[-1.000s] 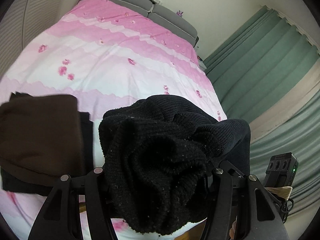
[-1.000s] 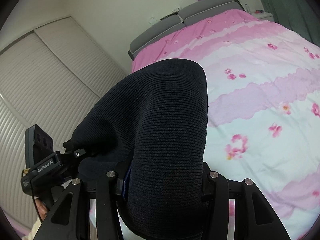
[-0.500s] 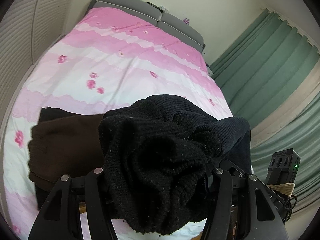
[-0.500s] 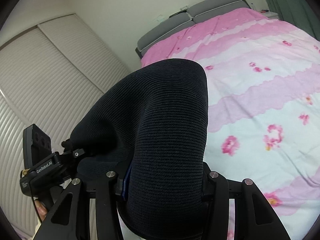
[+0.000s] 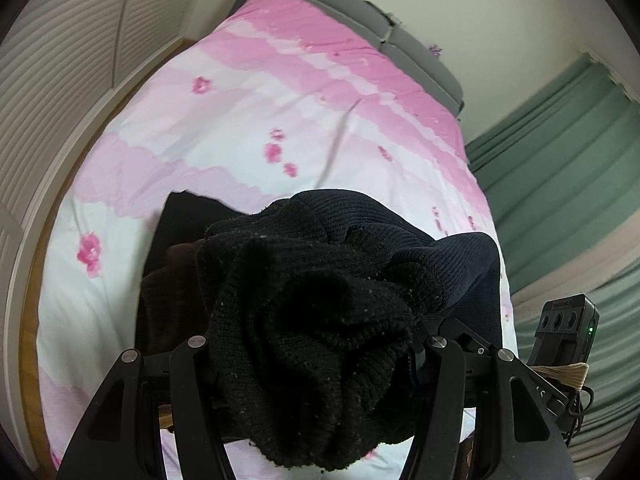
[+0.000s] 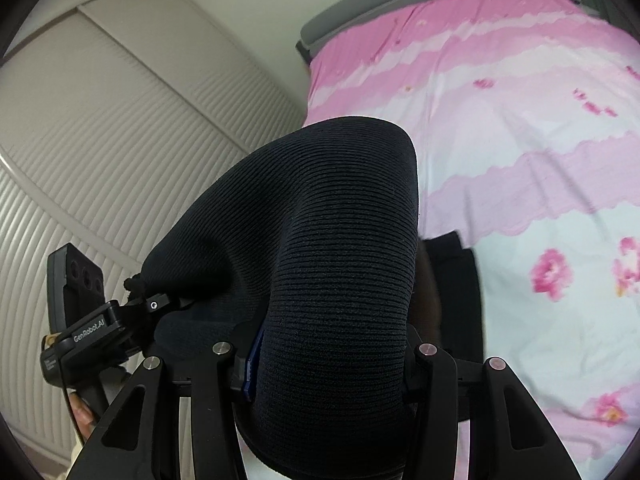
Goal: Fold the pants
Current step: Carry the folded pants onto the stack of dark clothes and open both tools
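Black knit pants (image 5: 320,312) are bunched between the fingers of my left gripper (image 5: 316,364), which is shut on them and holds them above the bed. My right gripper (image 6: 328,364) is shut on another part of the same pants (image 6: 340,248), draped in a smooth ribbed fold over its fingers. The cloth hides both sets of fingertips. Each gripper shows in the other's view: the right one (image 5: 568,336) at the lower right, the left one (image 6: 92,328) at the lower left.
A stack of folded dark brown and black clothes (image 5: 168,280) lies on the pink flowered bedspread (image 5: 280,100) under the held pants; its edge shows in the right wrist view (image 6: 460,280). White louvred wardrobe doors (image 6: 100,140) stand left, green curtains (image 5: 560,160) right.
Both grippers have swung left with the pants. The folded stack, earlier off to the left, now lies under the held pants. The grips are unchanged.
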The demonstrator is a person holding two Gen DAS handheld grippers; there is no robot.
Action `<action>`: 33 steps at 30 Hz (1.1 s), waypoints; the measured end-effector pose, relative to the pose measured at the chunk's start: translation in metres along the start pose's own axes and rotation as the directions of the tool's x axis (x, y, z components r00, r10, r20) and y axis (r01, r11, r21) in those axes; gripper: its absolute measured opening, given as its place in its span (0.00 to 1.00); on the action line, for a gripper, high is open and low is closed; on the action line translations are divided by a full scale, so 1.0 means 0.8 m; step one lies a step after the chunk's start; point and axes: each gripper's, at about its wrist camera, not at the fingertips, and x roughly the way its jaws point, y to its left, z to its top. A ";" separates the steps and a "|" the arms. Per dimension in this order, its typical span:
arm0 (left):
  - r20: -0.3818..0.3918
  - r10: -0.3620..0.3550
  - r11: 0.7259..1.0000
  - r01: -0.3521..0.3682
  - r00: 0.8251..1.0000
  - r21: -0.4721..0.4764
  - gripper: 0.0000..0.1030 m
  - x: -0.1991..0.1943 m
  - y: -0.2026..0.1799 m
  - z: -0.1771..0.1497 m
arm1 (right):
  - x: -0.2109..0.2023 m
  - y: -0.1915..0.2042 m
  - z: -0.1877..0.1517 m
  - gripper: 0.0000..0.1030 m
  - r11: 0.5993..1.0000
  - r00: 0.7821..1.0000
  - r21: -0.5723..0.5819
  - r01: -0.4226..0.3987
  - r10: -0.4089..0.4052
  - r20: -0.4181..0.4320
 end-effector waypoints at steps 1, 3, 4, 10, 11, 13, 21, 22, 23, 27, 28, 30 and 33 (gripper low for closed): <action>-0.010 -0.003 1.000 0.003 1.000 -0.015 0.58 0.004 0.011 0.001 | 0.011 0.004 -0.001 0.48 1.000 1.000 -0.001 0.000 0.000 -0.016; -0.021 -0.013 0.999 0.013 1.000 -0.035 0.58 0.010 0.030 0.003 | 0.027 0.008 -0.001 0.48 1.000 0.999 -0.001 0.004 -0.004 -0.041; -0.028 -0.021 0.999 0.020 0.999 -0.045 0.58 0.015 0.039 0.003 | 0.033 0.010 -0.003 0.48 1.000 0.999 -0.003 0.006 -0.006 -0.052; -0.070 -0.054 0.997 0.050 0.996 -0.062 0.60 0.040 0.069 -0.003 | 0.061 0.006 -0.007 0.48 0.999 0.994 -0.038 0.030 -0.034 -0.100; -0.073 -0.056 0.997 0.052 0.996 -0.055 0.62 0.043 0.072 -0.004 | 0.064 0.006 -0.008 0.48 0.998 0.994 -0.046 0.037 -0.041 -0.105; -0.080 -0.057 0.998 0.053 0.995 -0.040 0.65 0.049 0.076 -0.004 | 0.065 0.008 -0.011 0.51 0.997 0.992 -0.059 0.046 -0.052 -0.111; -0.073 0.066 0.995 -0.060 0.995 0.080 0.87 0.057 0.068 -0.005 | 0.072 0.010 -0.012 0.62 0.993 0.988 -0.085 0.088 -0.098 -0.122; -0.069 0.079 0.993 -0.072 0.995 0.096 0.88 0.056 0.066 -0.006 | 0.070 0.013 -0.013 0.67 0.989 0.986 -0.104 0.104 -0.116 -0.116; -0.064 0.098 0.990 -0.091 0.993 0.112 0.88 0.053 0.062 -0.008 | 0.068 0.017 -0.014 0.69 0.983 0.984 -0.131 0.130 -0.144 -0.106; -0.023 0.199 0.962 -0.191 0.980 0.192 0.89 0.037 0.043 -0.012 | 0.061 0.029 -0.014 0.77 0.959 0.975 -0.209 0.191 -0.210 -0.075; -0.008 0.228 0.951 -0.221 0.974 0.219 0.89 0.033 0.038 -0.014 | 0.060 0.030 -0.014 0.77 0.956 0.974 -0.217 0.196 -0.216 -0.072; 0.037 0.302 0.914 -0.300 0.953 0.272 0.90 0.022 0.021 -0.019 | 0.054 0.034 -0.016 0.78 0.949 0.972 -0.235 0.209 -0.229 -0.061; 0.108 0.356 0.871 -0.372 0.928 0.320 0.90 0.001 -0.003 -0.028 | 0.040 0.037 -0.019 0.79 0.945 0.971 -0.244 0.219 -0.236 -0.044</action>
